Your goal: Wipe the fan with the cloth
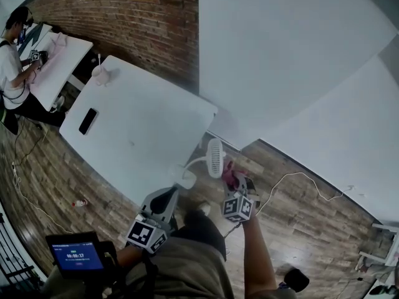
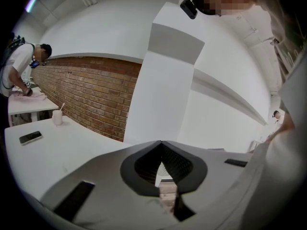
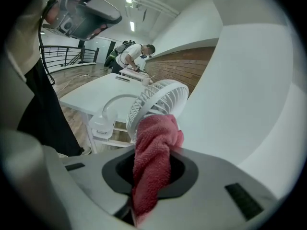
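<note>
Wiping well means sweeping the cloth (image 3: 153,157), pinched in the right gripper (image 1: 233,189), lightly across the fan (image 3: 158,99) grille at the table's (image 1: 143,123) near right corner. The left gripper (image 2: 161,143), pressed together and empty, could steady the base.

Phone (image 1: 88,121) on white table (image 1: 149,120); cup (image 1: 99,75) apart

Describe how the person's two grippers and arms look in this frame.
The left gripper and the right gripper share one build: a pale grey moulded body with a dark, eye-shaped recess around the jaws and a dark rectangular slot on either side. Each carries a cube with black-and-white square markers. The right forearm is bare, with no sleeve in view.
</note>
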`<state>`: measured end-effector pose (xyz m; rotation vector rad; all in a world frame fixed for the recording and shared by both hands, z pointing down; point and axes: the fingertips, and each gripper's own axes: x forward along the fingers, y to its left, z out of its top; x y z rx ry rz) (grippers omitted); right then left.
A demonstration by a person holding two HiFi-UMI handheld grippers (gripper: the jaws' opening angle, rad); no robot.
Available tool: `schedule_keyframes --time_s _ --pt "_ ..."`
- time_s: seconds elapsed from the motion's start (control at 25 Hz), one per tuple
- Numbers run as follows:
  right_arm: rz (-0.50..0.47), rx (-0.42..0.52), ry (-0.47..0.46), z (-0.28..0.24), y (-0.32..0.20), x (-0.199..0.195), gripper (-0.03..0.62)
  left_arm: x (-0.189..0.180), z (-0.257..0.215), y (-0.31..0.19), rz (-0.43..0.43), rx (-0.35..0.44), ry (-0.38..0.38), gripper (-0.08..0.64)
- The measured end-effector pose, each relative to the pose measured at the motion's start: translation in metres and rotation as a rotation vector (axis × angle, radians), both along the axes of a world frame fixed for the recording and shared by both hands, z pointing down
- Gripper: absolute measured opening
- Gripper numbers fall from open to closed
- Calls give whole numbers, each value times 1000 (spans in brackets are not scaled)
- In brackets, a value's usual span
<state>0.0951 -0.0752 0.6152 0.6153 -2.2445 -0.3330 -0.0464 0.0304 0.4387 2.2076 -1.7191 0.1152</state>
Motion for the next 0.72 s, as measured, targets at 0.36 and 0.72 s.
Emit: schedule_keyframes --time_s 0.36,0.72 --pt "-20 33 16 -23 2 2 89 10 1 -3 25 4 9 21" --pt "-7 66 4 -40 1 6 89 8 2 -2 28 -9 35 21"
